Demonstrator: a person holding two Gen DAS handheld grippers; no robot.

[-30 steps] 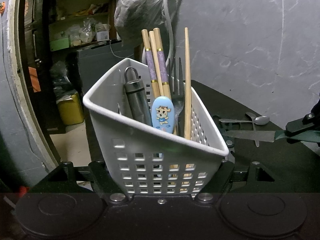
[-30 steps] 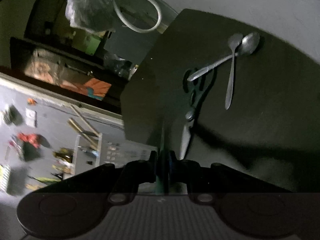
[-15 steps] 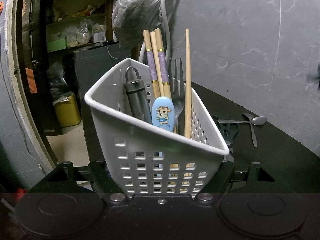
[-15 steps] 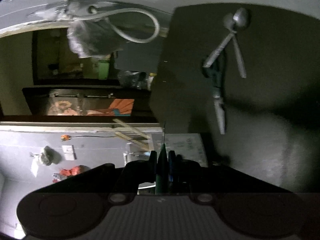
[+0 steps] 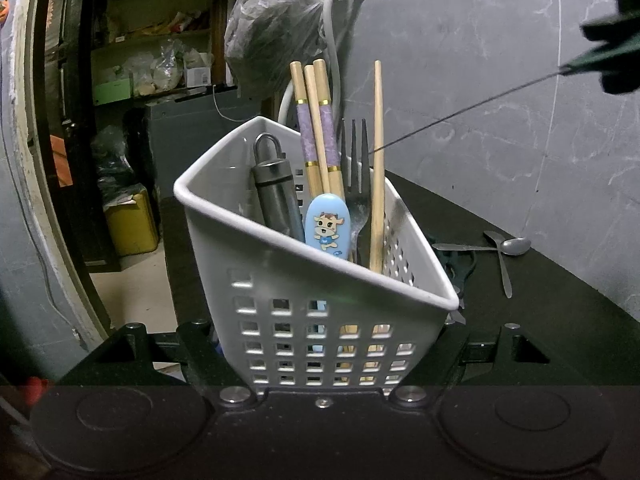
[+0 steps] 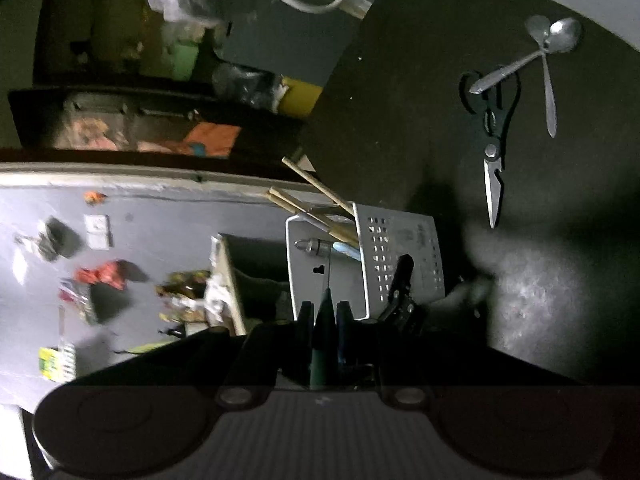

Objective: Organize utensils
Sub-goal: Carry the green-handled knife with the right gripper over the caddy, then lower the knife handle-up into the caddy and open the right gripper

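Flanking the black table (image 5: 520, 344), grey marbled wall (image 5: 480, 80) and cluttered shelves (image 5: 152, 64).

Chopsticks (image 5: 318, 128) and fork (image 5: 354, 168) stand in the basket (image 5: 304, 320) — spoons (image 5: 504, 246), scissors (image 6: 494, 148) on the table (image 5: 540, 300) behind.

Black hand-held gripper (image 5: 324, 360), silver screws, round discs

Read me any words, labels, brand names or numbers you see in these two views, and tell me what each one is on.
No text can be read in either view.
Blue spoon handle in the white basket: a cartoon cow picture, no legible words.
Packages on the shelf behind: printing too small and blurred.
Yellow-green pack on the floor, right wrist view: markings blurred.
Orange poster: blurred, no letters readable.
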